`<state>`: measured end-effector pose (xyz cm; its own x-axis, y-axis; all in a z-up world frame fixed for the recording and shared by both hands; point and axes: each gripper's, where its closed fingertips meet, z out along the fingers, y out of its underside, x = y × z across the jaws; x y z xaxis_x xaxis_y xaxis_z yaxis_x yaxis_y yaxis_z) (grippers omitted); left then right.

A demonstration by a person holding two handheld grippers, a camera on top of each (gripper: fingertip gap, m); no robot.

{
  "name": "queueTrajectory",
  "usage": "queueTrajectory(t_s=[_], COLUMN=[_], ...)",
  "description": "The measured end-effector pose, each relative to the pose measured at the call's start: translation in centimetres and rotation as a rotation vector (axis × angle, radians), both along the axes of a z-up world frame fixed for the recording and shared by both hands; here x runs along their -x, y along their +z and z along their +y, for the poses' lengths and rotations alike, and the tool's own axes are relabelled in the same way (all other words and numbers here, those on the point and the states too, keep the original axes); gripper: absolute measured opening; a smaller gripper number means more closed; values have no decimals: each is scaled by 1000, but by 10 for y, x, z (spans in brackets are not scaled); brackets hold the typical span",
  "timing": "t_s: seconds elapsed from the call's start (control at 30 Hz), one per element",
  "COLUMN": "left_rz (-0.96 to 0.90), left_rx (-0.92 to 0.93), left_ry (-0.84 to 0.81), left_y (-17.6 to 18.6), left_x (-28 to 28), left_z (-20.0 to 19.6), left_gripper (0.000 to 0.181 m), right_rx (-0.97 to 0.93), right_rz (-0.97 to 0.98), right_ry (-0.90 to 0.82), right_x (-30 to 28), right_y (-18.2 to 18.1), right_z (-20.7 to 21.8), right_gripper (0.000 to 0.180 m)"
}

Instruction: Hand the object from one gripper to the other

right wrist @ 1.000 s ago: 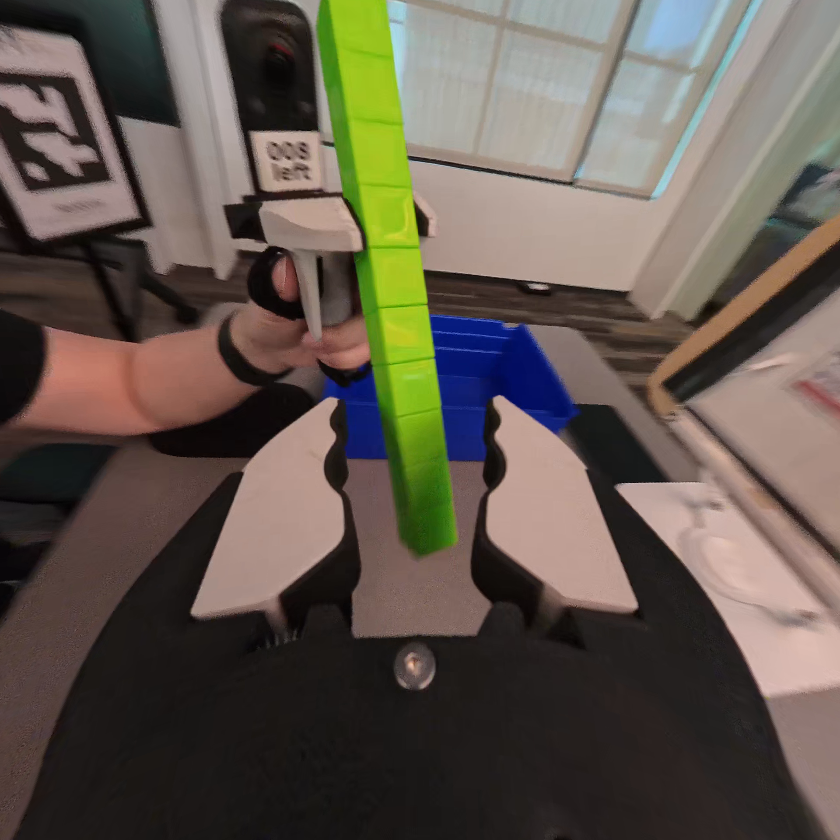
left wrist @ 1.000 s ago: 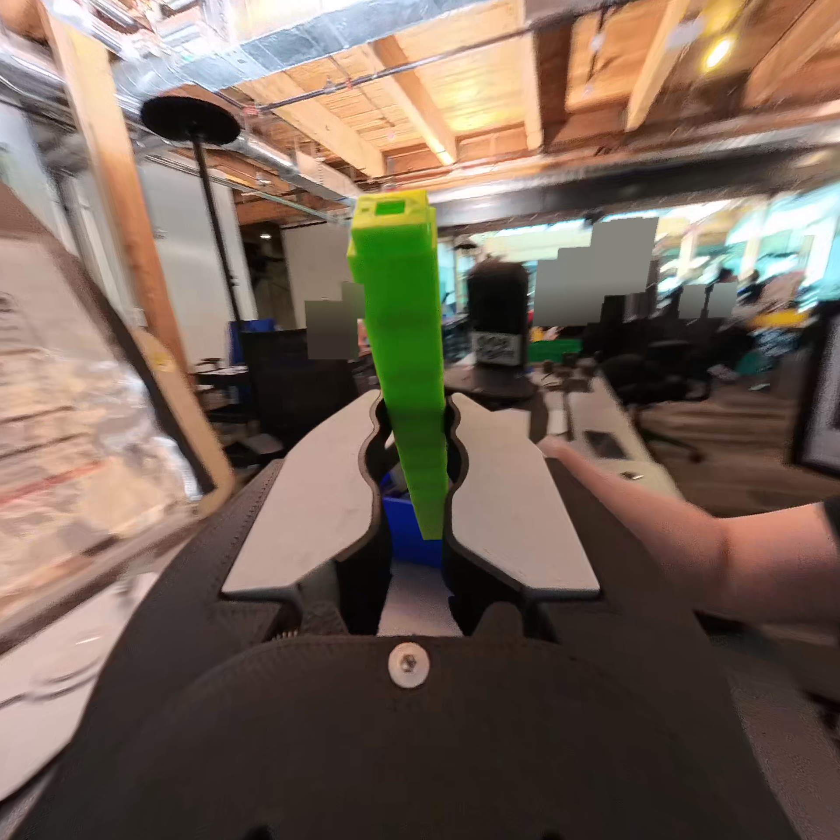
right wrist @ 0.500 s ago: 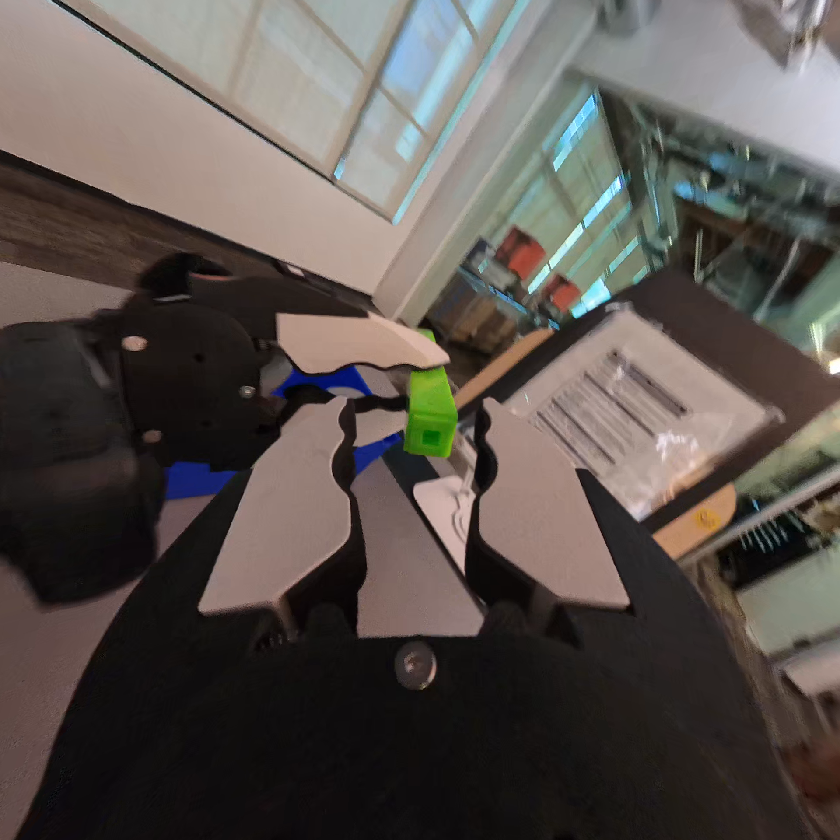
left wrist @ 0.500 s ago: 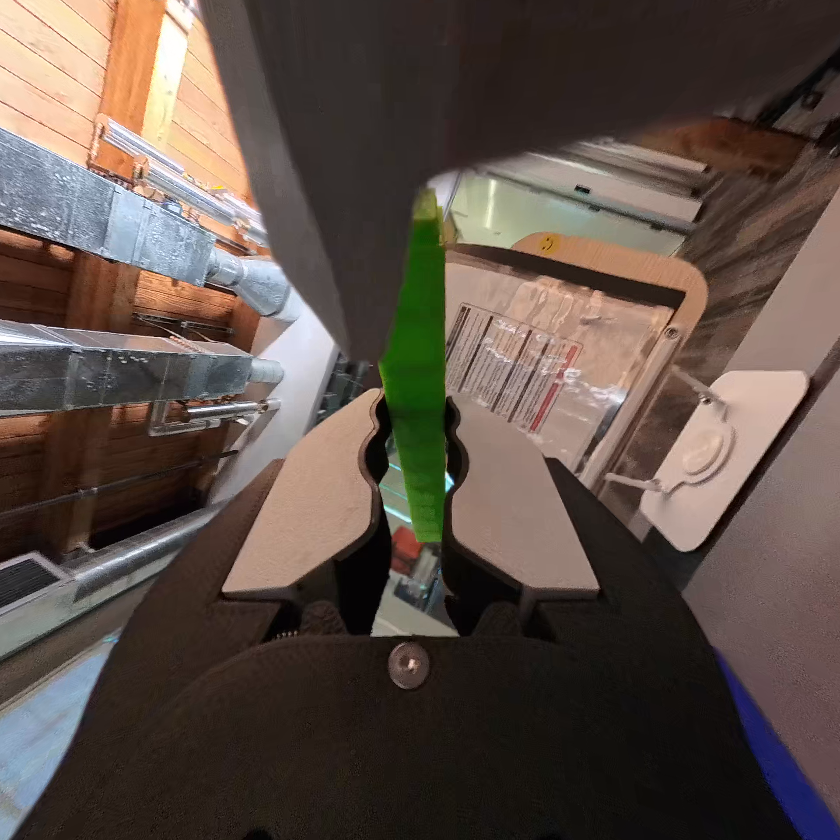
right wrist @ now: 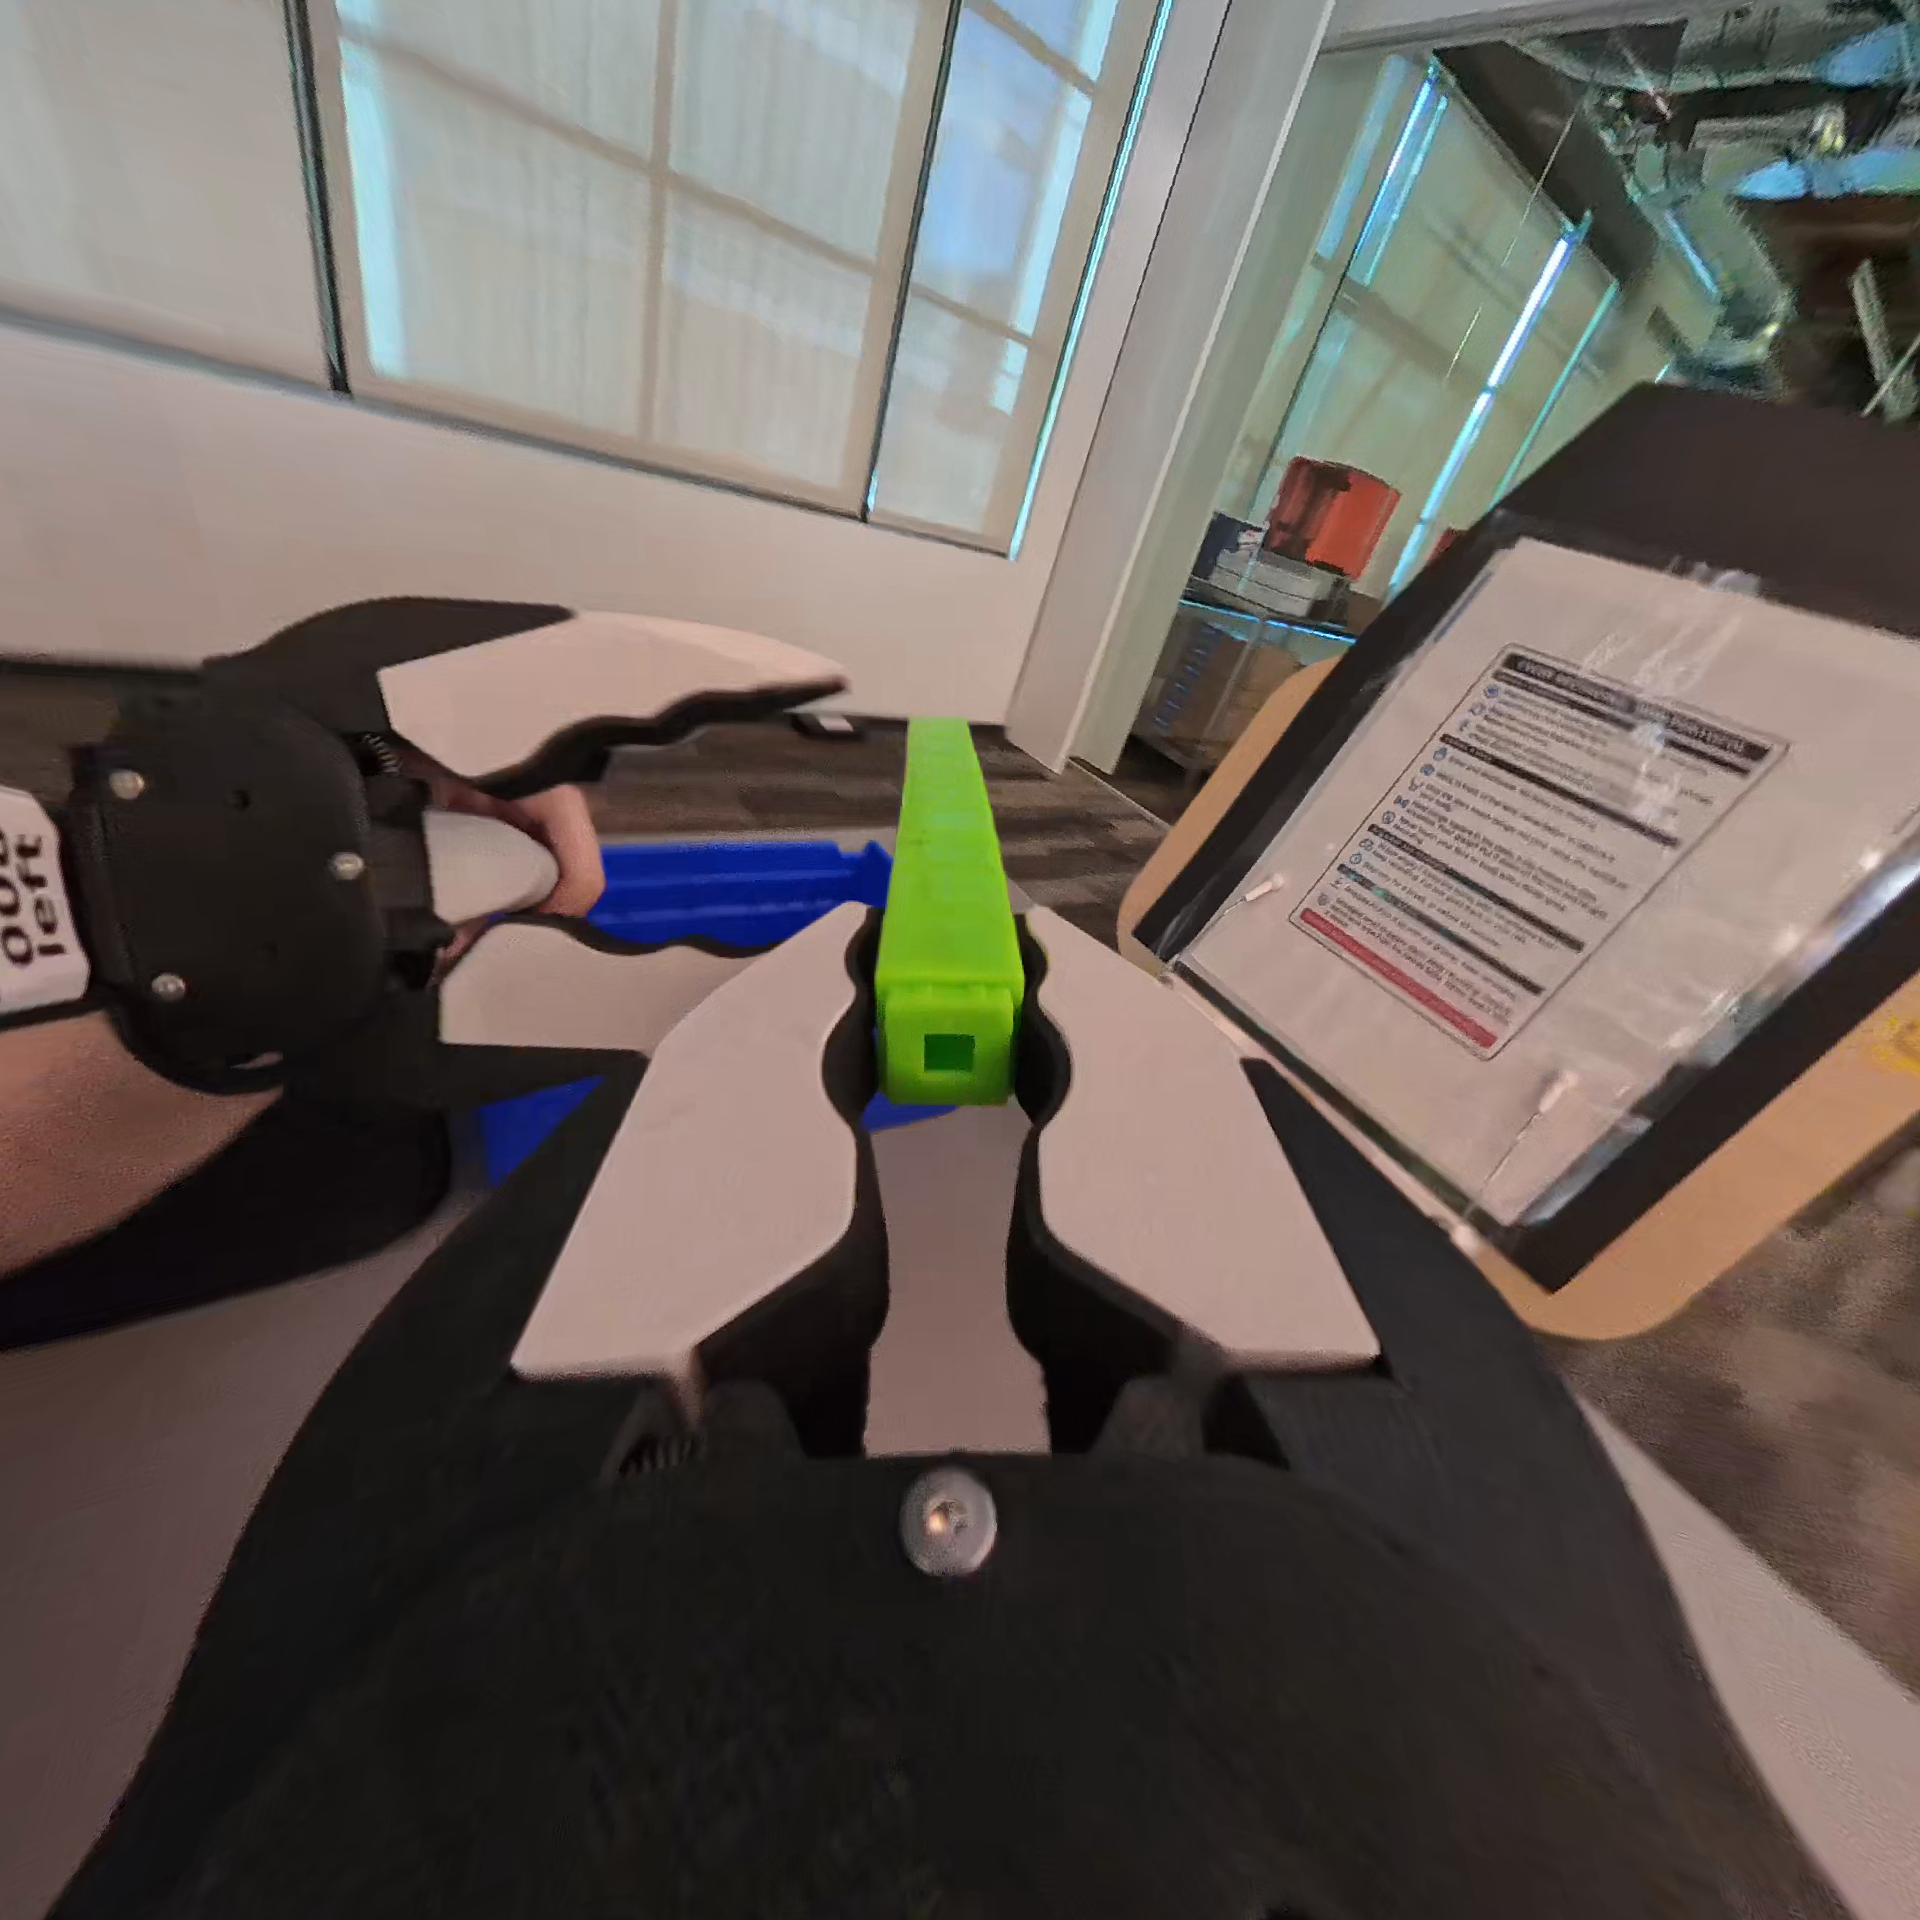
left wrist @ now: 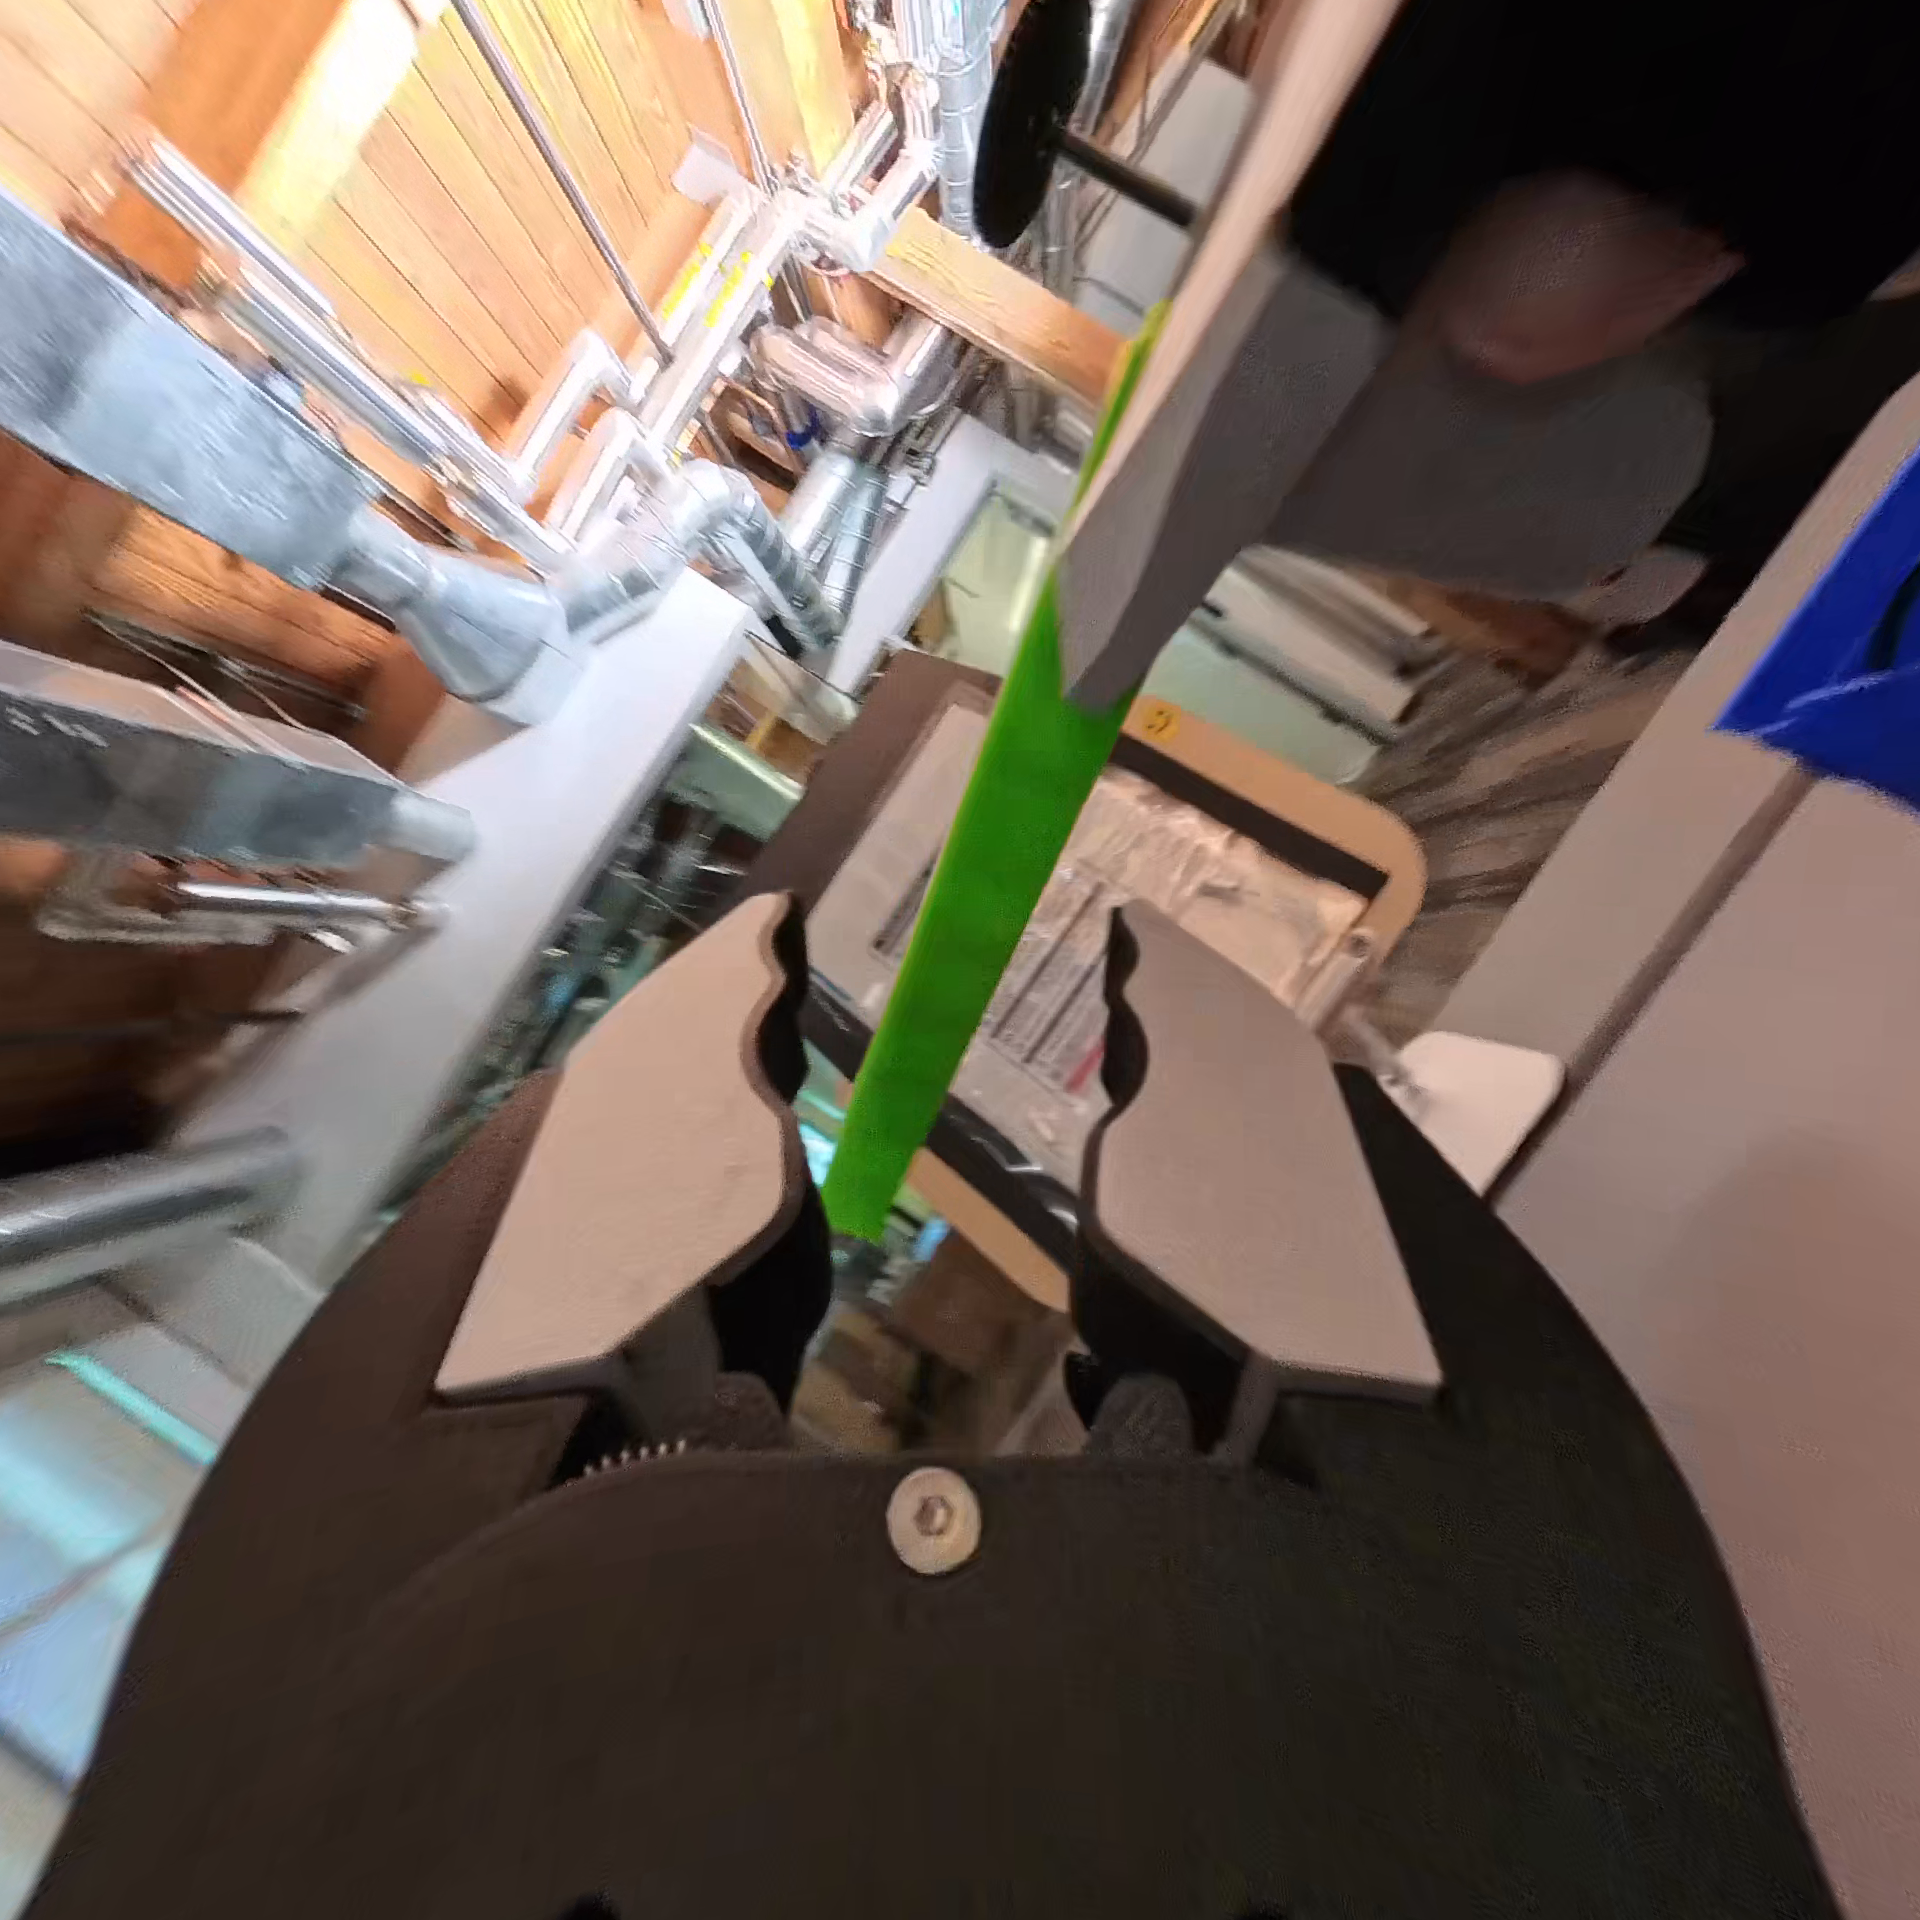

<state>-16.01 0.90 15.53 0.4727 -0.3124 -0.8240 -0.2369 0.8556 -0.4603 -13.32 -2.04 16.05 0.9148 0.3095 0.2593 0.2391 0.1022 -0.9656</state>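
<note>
The right gripper (right wrist: 945,997) has its fingers (right wrist: 727,1143) closed on the green bar (right wrist: 948,935), clamping it near its square end, which faces the right wrist camera and shows a small square hole. From there the bar runs straight away from that camera, above the desk (right wrist: 156,1507) and in front of the blue bin (right wrist: 717,894).

The left gripper (left wrist: 951,1023) has its fingers (left wrist: 665,1143) spread wide, with the bar (left wrist: 966,935) passing through the gap between them. In the left wrist view the bar's lower tip comes very close to the left finger's inner edge (whether it touches there cannot be told), while clear space shows between the bar and the right finger. Farther up in that view the bar disappears behind a grey finger of the right gripper (left wrist: 1174,520), which grips it there.

In the right wrist view the left gripper (right wrist: 634,821) sits off to the left, held by a hand (right wrist: 551,842), its two fingers parted one above the other and both short of the bar. A framed sheet under clear plastic (right wrist: 1538,914) leans at the right of the desk, and large windows (right wrist: 623,229) fill the wall behind.
</note>
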Motion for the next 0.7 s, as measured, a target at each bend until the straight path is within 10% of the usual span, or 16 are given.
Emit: queueTrajectory(t_s=[0.03,0.27,0.4,0.7], left_rz=[0,-41,-59,-9], left_rx=[49,414,463,541], left_ry=[-33,-238,-244,-255], left_y=[4,32,37,34], left_x=[3,40,51,60], left_z=[-1,8,19,28], left_gripper=[63,64,62,62], right_rx=[-1,-53,168,464], right_rz=[73,362,235,200], right_ry=[24,-136,-496,-714], right_x=[-12,-160,-234,-290], right_y=[6,33,-10,-78], right_z=[-4,-73,-118,-169], right_gripper=[24,23,23,24])
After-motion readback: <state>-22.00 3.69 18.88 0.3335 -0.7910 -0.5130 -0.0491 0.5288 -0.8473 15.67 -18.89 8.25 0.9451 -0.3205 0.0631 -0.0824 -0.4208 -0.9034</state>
